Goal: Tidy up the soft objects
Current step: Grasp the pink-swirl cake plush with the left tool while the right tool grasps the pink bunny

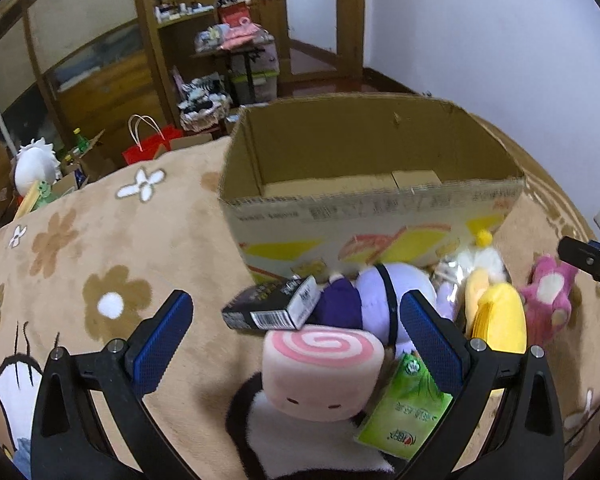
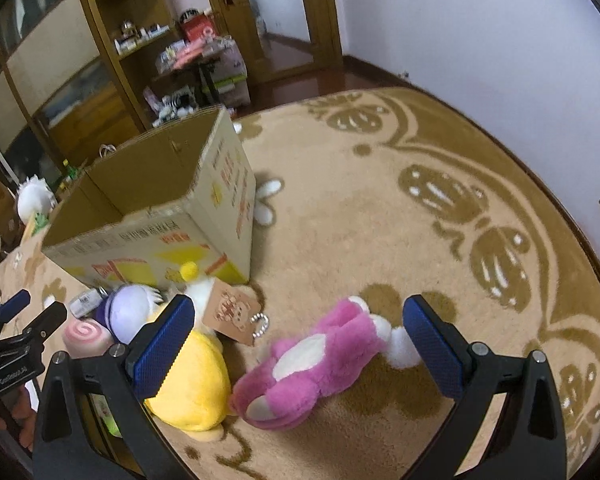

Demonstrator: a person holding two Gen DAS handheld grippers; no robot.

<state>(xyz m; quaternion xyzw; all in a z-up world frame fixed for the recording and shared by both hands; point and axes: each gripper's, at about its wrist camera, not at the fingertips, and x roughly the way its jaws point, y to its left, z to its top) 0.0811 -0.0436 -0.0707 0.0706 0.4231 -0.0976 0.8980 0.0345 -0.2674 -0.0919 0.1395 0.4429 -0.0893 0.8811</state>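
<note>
Toys lie heaped against the empty cardboard box (image 1: 372, 184), ready for loading: left tongs (image 1: 296, 330) gape wide just above the pink swirl plush (image 1: 324, 376), while right tongs (image 2: 298, 332), equally spread, straddle the pink bear (image 2: 320, 364) on the carpet.

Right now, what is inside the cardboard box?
The cardboard box looks empty: only bare inner walls and a strip of folded bottom flaps show in the left wrist view. Its near wall hides the closest part of the floor.
</note>
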